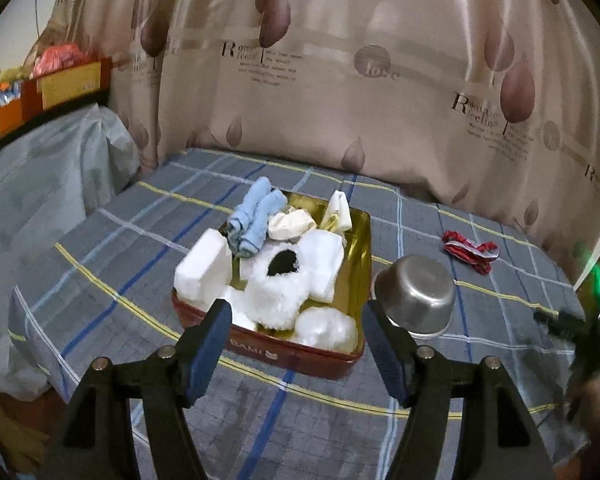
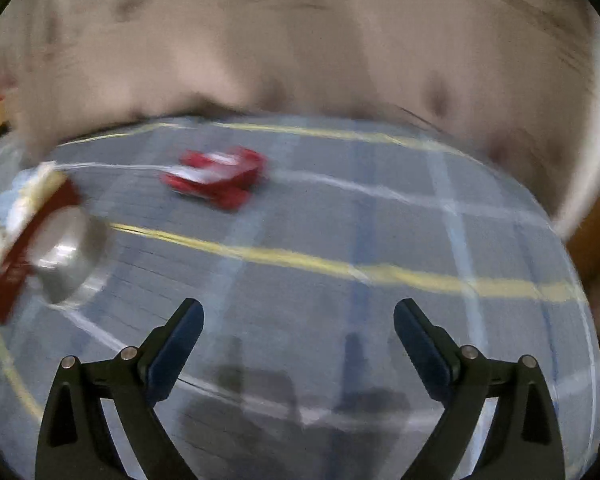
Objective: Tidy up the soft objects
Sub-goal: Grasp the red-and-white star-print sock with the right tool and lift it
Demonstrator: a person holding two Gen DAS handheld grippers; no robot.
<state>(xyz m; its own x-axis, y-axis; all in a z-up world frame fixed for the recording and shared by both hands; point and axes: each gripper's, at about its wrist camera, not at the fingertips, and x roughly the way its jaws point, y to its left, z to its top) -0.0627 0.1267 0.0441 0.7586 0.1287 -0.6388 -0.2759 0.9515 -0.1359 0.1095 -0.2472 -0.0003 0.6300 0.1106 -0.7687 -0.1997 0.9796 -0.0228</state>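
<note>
One soft item left outside the tin

Left hand-held gripper gapes empty before the red rectangular tin packed with white plush; the right hand-held gripper, equally wide and empty, faces the crumpled red fabric piece on the bed: light, limp, best pinched mid-bunch.

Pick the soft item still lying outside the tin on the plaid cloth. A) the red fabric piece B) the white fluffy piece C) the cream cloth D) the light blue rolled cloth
A: the red fabric piece lies alone on the plaid cloth, right of the tin and beyond the steel bowl.
</note>
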